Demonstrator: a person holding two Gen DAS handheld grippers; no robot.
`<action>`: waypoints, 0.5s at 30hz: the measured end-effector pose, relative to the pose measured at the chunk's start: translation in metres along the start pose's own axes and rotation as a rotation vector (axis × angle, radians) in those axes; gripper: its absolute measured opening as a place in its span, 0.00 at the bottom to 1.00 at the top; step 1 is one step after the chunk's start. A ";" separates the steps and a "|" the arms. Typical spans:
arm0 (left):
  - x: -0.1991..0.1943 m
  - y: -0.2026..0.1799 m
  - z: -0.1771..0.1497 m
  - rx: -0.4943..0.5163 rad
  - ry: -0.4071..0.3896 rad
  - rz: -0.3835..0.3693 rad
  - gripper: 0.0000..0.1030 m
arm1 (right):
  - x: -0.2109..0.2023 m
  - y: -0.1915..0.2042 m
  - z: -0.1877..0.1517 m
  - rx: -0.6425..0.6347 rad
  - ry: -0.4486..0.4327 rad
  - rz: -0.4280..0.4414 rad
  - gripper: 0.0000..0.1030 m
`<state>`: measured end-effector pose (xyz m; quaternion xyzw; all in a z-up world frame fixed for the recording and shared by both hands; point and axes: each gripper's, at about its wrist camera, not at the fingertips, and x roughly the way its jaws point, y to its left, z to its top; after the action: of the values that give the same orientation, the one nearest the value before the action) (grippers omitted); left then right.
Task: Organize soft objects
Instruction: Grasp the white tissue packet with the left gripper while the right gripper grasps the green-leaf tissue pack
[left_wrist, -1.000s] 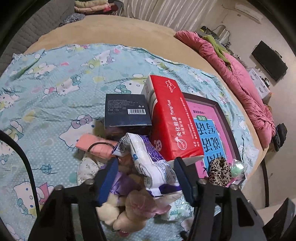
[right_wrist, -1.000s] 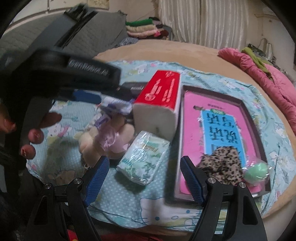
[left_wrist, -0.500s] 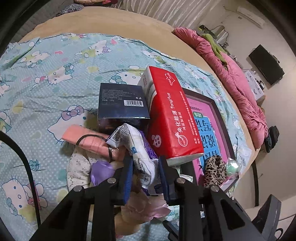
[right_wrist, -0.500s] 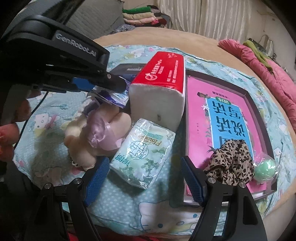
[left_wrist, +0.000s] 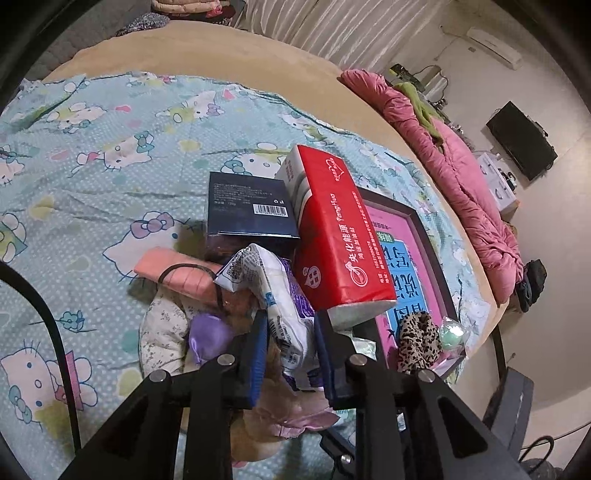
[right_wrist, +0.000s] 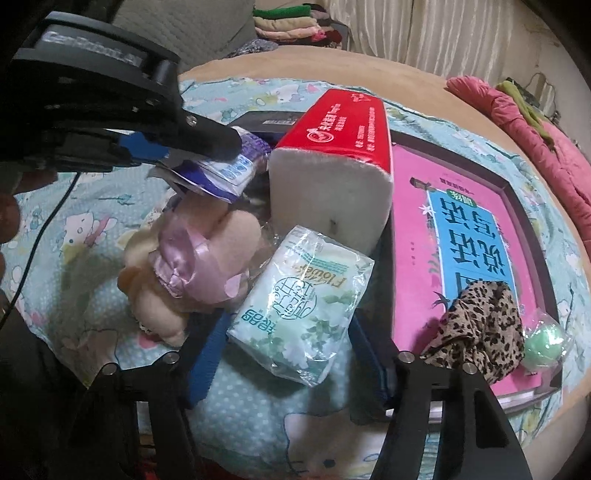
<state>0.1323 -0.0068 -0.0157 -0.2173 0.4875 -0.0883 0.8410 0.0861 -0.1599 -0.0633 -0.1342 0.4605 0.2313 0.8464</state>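
Observation:
My left gripper (left_wrist: 291, 317) is shut on a white and purple packet (left_wrist: 280, 295), held above a plush toy (right_wrist: 192, 266) in a pink dress; the right wrist view shows that same gripper (right_wrist: 207, 144) at upper left. My right gripper (right_wrist: 290, 317) straddles a green tissue pack (right_wrist: 306, 302) lying on the bedsheet. Its jaws are closing, and the blue pads (right_wrist: 207, 354) stand right at the pack's sides without squeezing it. A red tissue pack (left_wrist: 340, 236) leans just behind.
A dark blue box (left_wrist: 251, 206), a pink cloth (left_wrist: 173, 273) and a floral cloth (left_wrist: 162, 332) lie in the pile. A dark tray (right_wrist: 517, 192) at the right holds a pink book, a leopard scrunchie (right_wrist: 484, 325) and a green ball (right_wrist: 546, 339). The bed edge runs just beyond.
My left jaws closed onto the white and purple packet. My right gripper dropped toward the green tissue pack and its jaws narrowed around it.

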 end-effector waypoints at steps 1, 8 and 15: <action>-0.001 0.000 -0.001 0.001 -0.005 0.000 0.24 | 0.000 -0.001 0.000 -0.002 -0.005 0.004 0.63; -0.019 0.003 0.000 0.003 -0.067 -0.022 0.24 | -0.023 -0.006 0.000 0.006 -0.096 0.031 0.55; -0.043 0.011 0.004 -0.021 -0.121 -0.044 0.24 | -0.048 -0.019 -0.001 0.035 -0.174 0.043 0.55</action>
<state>0.1132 0.0190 0.0146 -0.2416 0.4320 -0.0886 0.8644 0.0723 -0.1894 -0.0234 -0.0888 0.3921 0.2523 0.8802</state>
